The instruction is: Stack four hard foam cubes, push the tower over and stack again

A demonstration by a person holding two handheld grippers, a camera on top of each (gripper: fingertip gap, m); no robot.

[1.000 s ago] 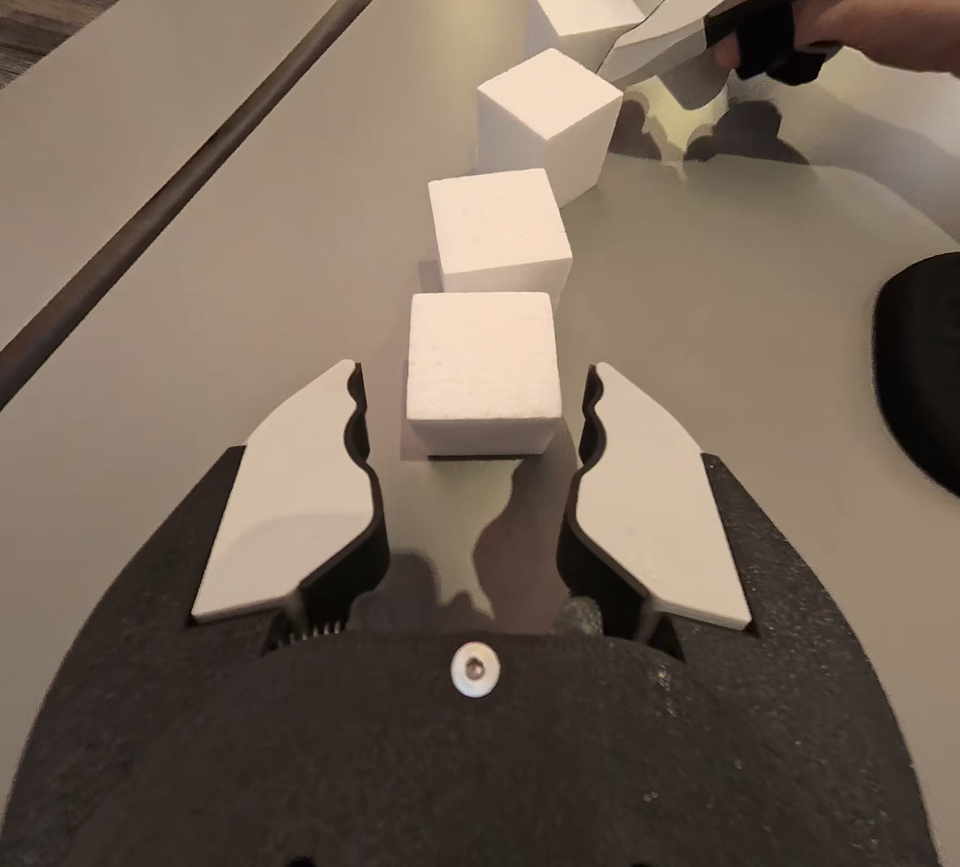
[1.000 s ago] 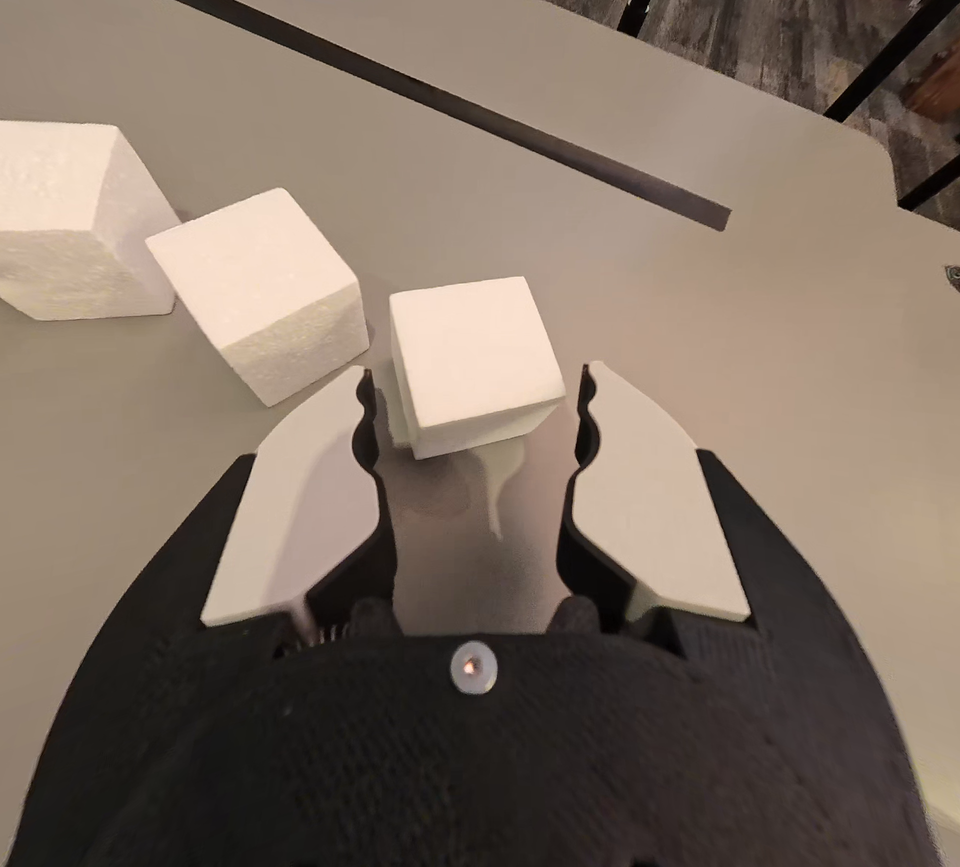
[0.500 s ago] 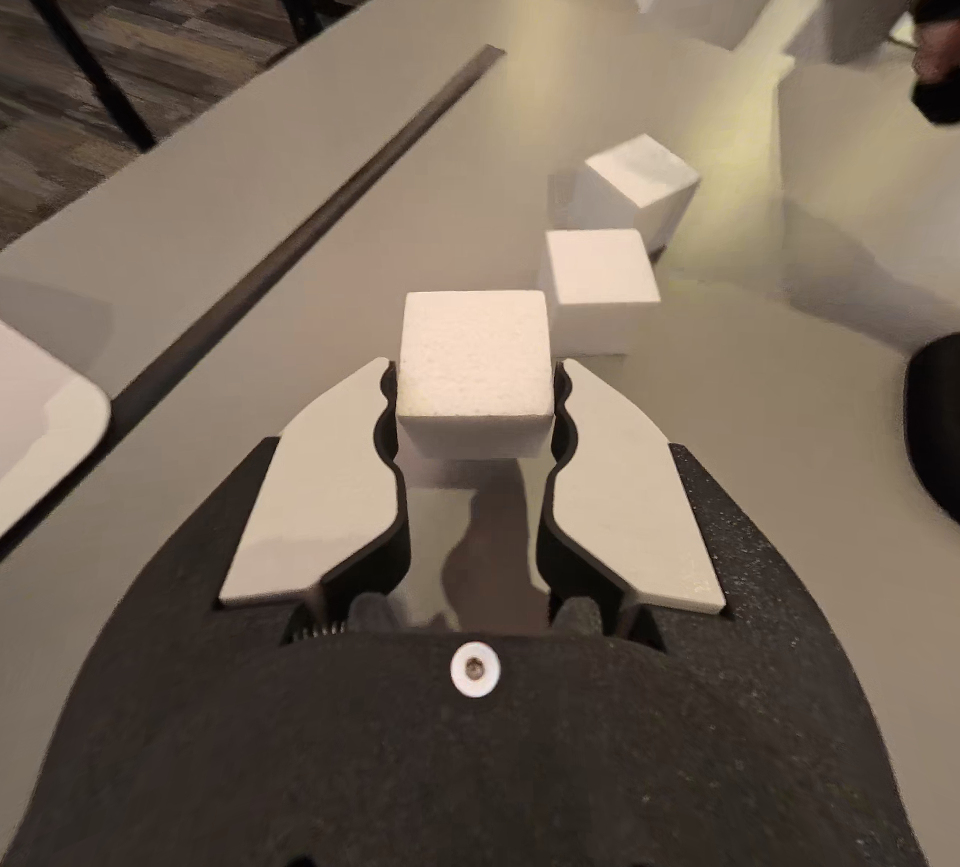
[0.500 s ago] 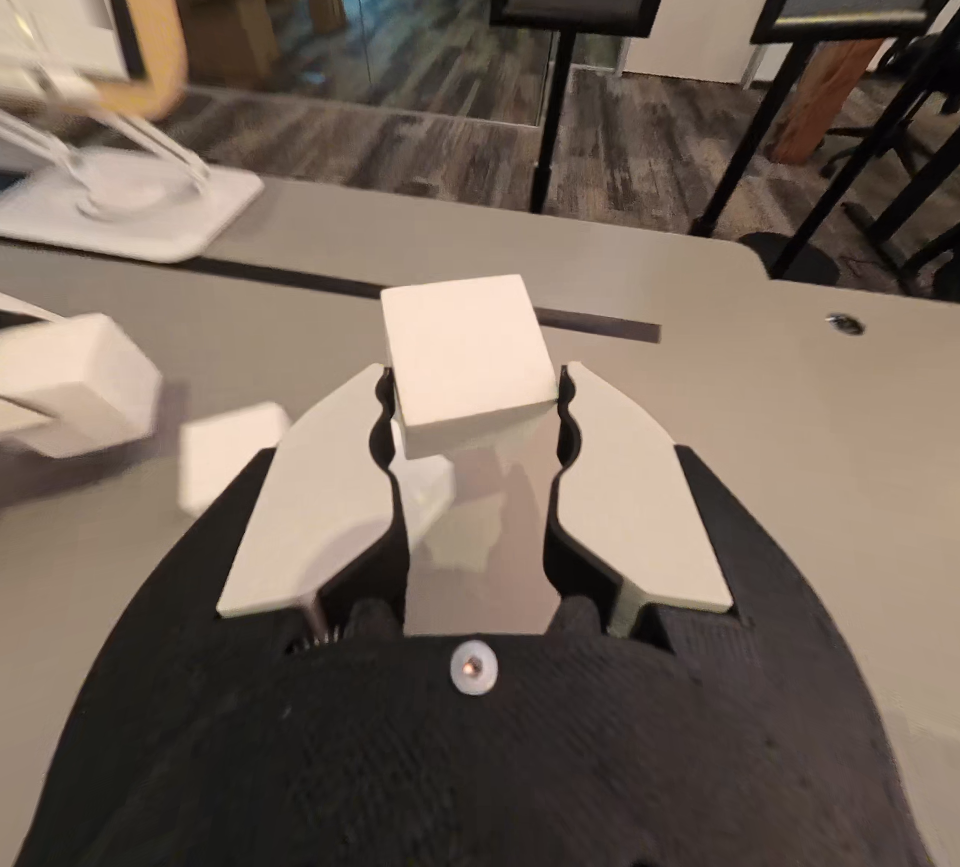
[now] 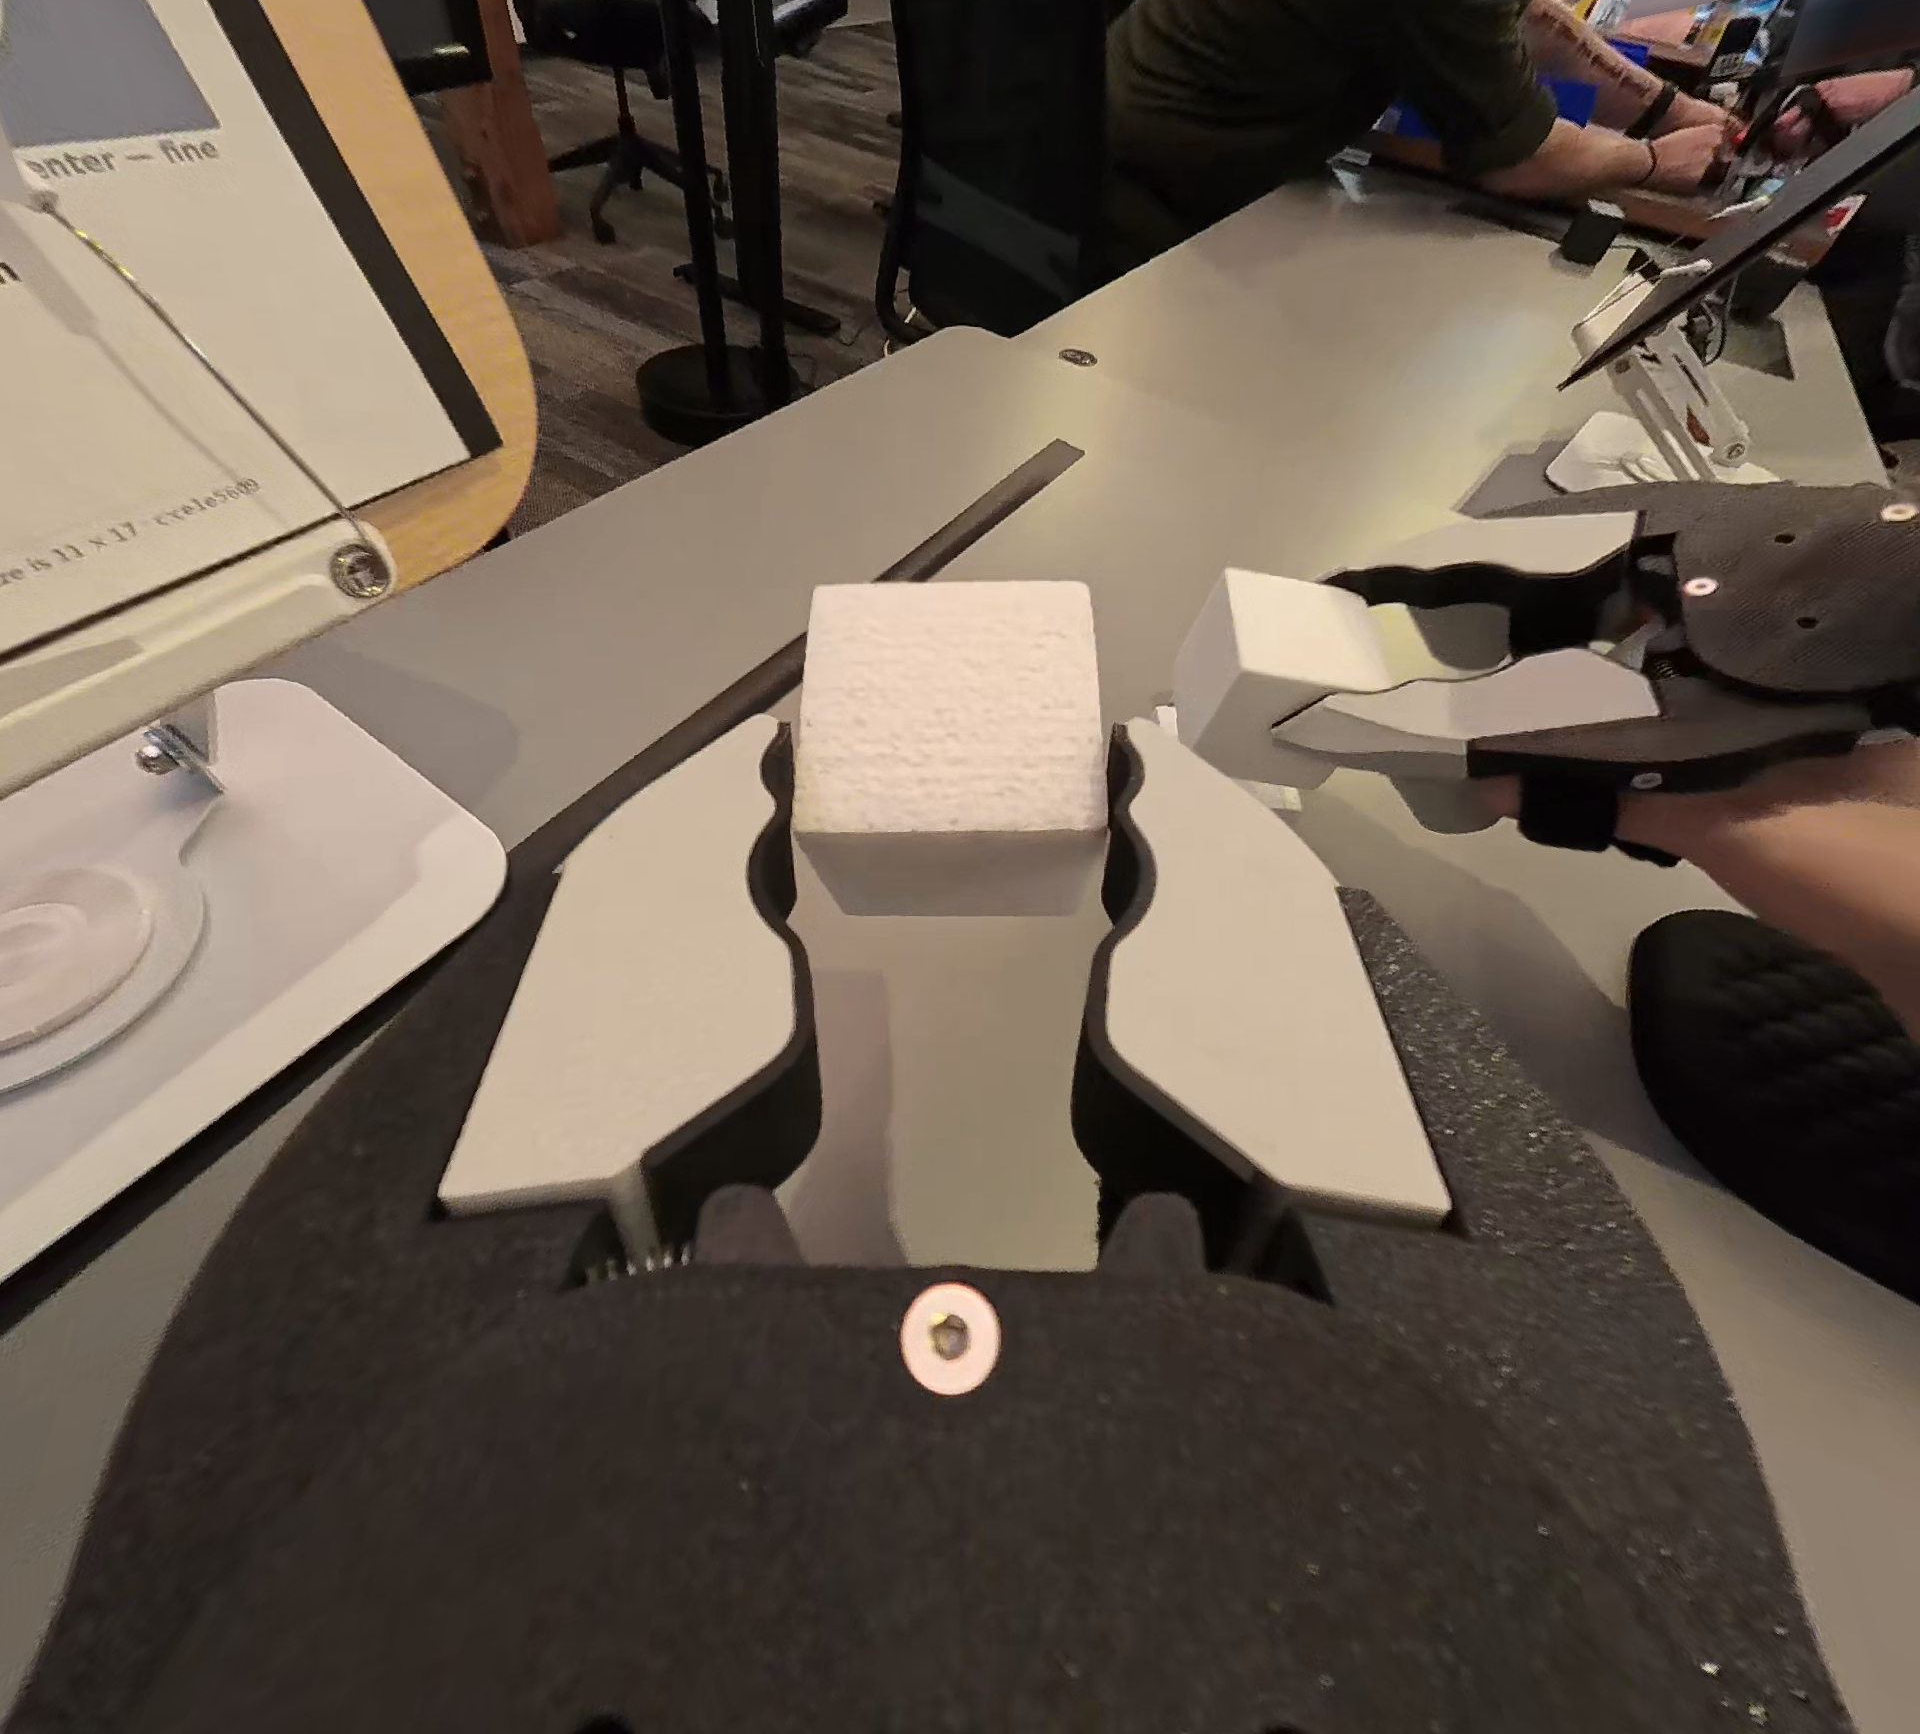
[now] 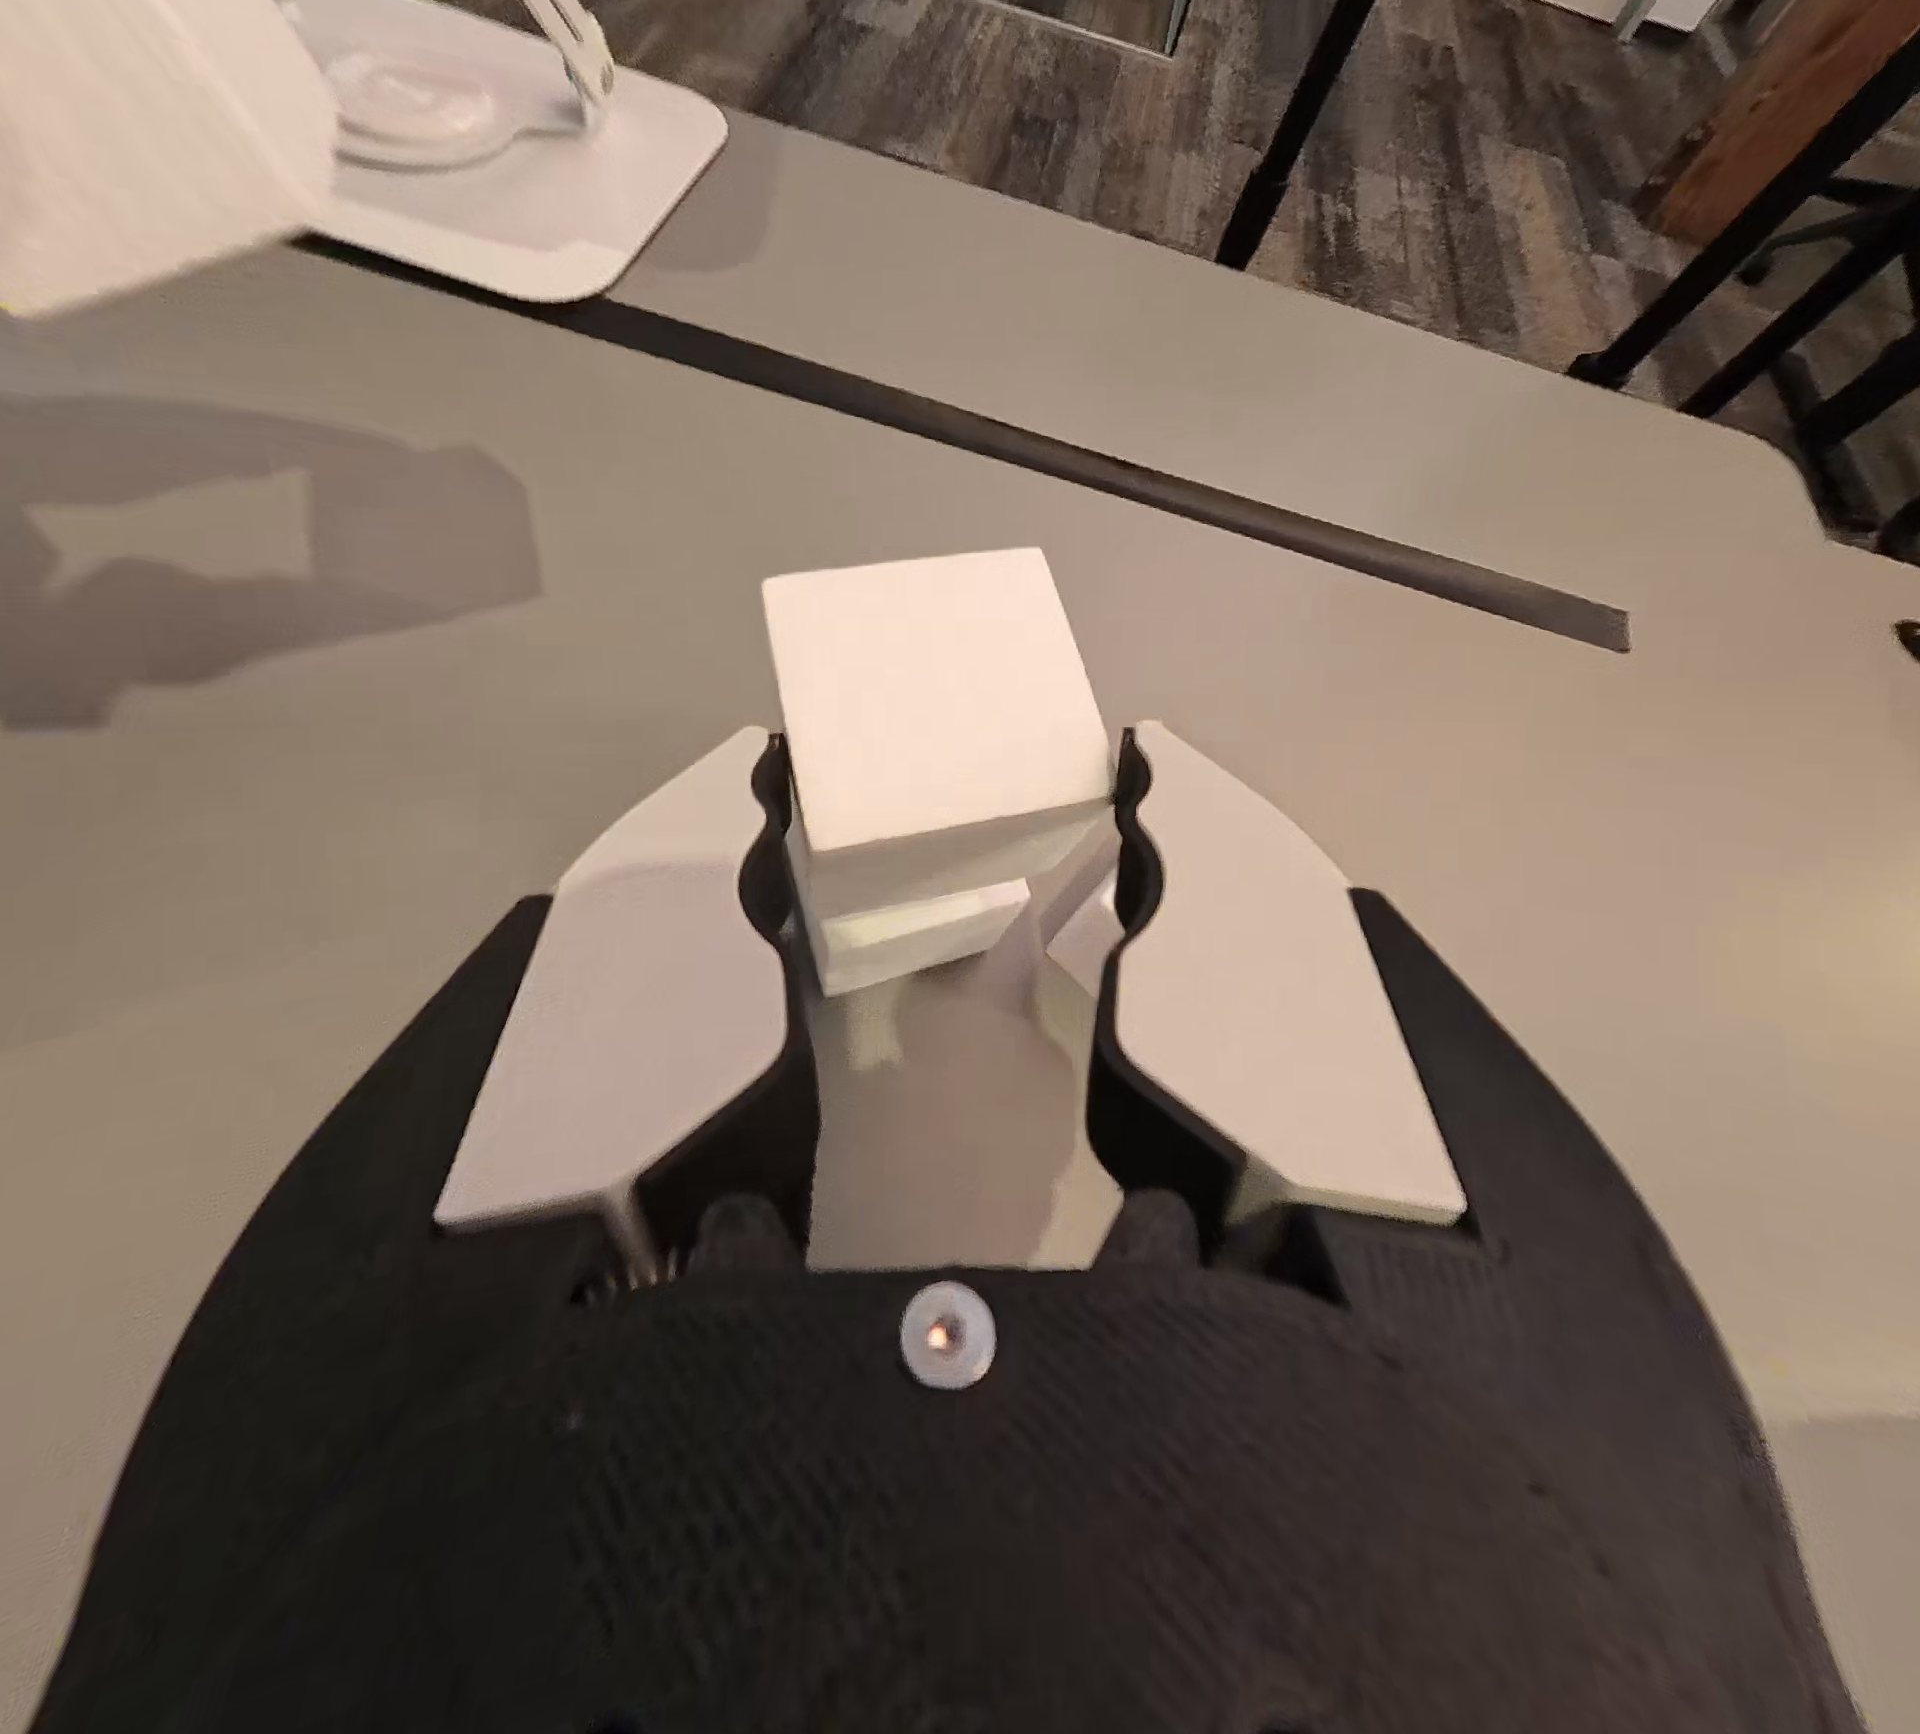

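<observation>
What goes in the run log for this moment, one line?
left gripper: shut on cube, lifted | right gripper: shut on second cube, lifted | table: no tower visible | phase: carrying

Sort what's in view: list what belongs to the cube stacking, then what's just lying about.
Job:
- cube in left hand-held gripper
- cube in right hand-held gripper
- cube under it, partly hidden

Lying about:
- white stand base
- black pad
- tilted dark panel
- board on stand
- seated person
</observation>
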